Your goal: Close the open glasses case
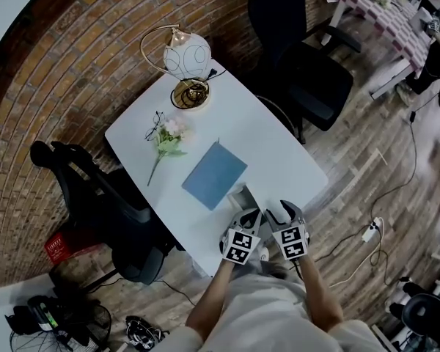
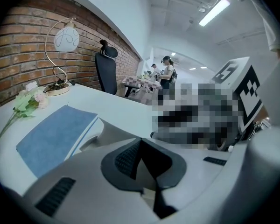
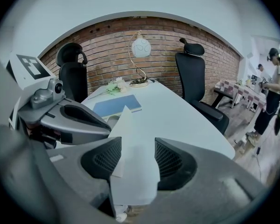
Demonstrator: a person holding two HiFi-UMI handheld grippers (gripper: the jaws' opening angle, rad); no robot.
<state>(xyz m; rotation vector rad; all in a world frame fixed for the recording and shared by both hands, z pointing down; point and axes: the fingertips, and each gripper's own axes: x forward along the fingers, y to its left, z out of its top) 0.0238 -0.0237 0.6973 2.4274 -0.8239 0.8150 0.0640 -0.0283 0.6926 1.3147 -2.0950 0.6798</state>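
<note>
Left gripper [image 2: 141, 146]: clenched, pads meeting at the tips; a pale sliver under them is too unclear to name.
Right gripper [image 3: 138, 160]: grasping the glasses case [image 3: 129, 136]; its white flap fills the gap between the pads.
Case position: near edge of the white table [image 1: 279, 149], just beside the blue notebook [image 1: 214, 174].
Hidden: in the head view both grippers cover most of the case; in the right gripper view its lower part is cut off behind the jaws.
Far end: lamp [image 1: 187, 57], flower sprig [image 1: 167, 141].

No lettering, label or number is legible anywhere.
</note>
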